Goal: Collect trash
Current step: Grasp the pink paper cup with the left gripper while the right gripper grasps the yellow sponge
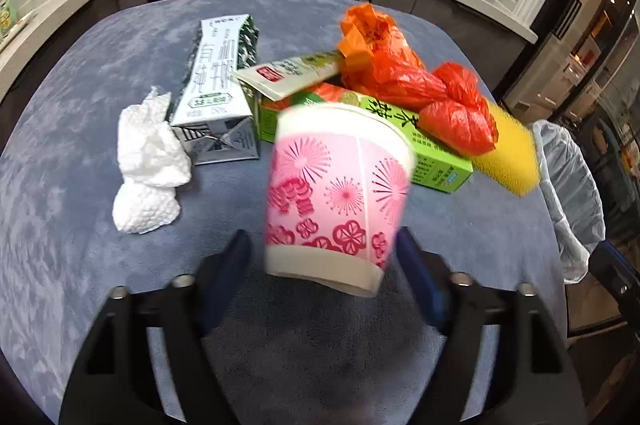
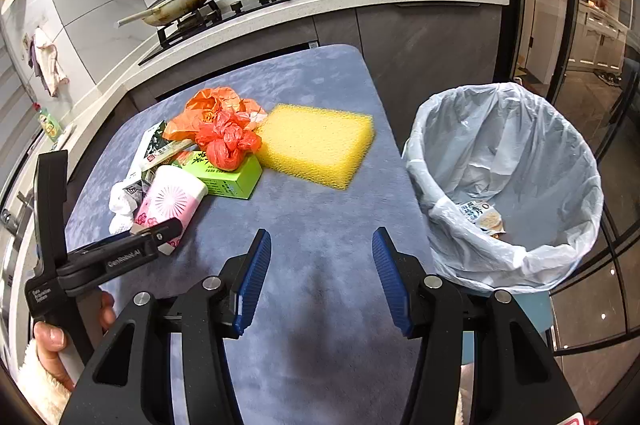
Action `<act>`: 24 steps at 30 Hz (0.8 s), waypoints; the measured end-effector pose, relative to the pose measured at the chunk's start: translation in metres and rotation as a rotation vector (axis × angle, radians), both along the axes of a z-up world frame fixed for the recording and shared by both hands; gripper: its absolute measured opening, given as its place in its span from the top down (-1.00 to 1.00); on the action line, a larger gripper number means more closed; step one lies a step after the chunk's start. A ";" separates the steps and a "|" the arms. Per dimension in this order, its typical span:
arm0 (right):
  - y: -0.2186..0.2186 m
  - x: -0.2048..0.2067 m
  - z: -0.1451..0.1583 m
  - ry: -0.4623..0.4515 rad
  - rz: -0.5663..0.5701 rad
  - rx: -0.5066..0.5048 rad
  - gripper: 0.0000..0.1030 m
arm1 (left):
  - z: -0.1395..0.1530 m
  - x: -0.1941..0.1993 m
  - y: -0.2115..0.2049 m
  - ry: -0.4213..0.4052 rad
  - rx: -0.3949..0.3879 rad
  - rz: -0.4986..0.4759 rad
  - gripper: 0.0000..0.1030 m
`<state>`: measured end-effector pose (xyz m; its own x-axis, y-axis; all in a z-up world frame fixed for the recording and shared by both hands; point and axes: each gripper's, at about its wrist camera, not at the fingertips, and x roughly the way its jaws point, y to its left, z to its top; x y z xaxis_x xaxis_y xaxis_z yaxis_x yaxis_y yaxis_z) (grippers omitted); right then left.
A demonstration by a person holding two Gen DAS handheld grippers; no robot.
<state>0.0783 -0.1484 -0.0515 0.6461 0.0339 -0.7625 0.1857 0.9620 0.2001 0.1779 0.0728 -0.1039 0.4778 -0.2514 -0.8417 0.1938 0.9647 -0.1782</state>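
- Blue-grey table (image 2: 320,193) in a kitchen, strewn with trash.
- Pink paper cup (image 1: 336,193) tilted between left claw (image 1: 322,265) pads, grip uncertain.
- Behind: green box (image 1: 436,153), milk carton (image 1: 216,93), red bags (image 1: 404,77), yellow sponge (image 2: 316,145).
- Right claw (image 2: 322,281) open, empty.
- Lined bin (image 2: 508,185) beside table.

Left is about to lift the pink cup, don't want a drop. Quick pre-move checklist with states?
1. pink cup between the left gripper fingers: ok.
2. Both pads pressing on the cup: cannot tell; the left-side pad shows a gap in the blurred left wrist view.
3. Cup upright: not ok, tilted.
4. right gripper empty, jaws apart, clear of the cup: ok.
5. trash bin lined and open beside the table: ok.
6. Path to the bin: yellow sponge sits farther back, not between: ok.
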 end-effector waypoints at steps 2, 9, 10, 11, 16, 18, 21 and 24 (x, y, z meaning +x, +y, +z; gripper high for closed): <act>-0.001 0.005 -0.001 -0.001 0.004 0.002 0.00 | 0.000 0.000 -0.003 0.005 -0.002 -0.007 -0.16; -0.007 0.028 -0.004 -0.008 0.015 -0.017 0.00 | 0.008 -0.007 -0.002 -0.008 -0.006 0.005 -0.15; -0.009 0.032 -0.005 -0.008 0.017 -0.019 0.00 | 0.010 -0.009 -0.001 -0.012 -0.004 0.007 -0.15; -0.010 0.037 -0.007 -0.008 0.017 -0.023 0.00 | 0.012 -0.011 -0.001 -0.017 -0.001 0.008 -0.15; -0.015 0.058 -0.014 -0.002 0.038 -0.041 0.00 | 0.019 -0.018 -0.002 -0.030 0.017 0.008 -0.15; -0.016 0.068 -0.019 0.007 0.047 -0.051 0.00 | 0.021 -0.020 -0.003 -0.032 0.023 0.008 -0.15; -0.015 0.077 -0.028 0.022 0.061 -0.047 0.00 | 0.022 -0.020 -0.005 -0.026 0.015 0.007 -0.15; -0.013 0.082 -0.035 0.032 0.080 -0.043 0.10 | 0.022 -0.019 -0.006 -0.021 0.011 0.006 -0.15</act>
<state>0.1601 -0.1612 -0.0870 0.6182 0.0505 -0.7844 0.1140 0.9816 0.1531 0.1589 0.0666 -0.0822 0.4967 -0.2391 -0.8343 0.1918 0.9678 -0.1632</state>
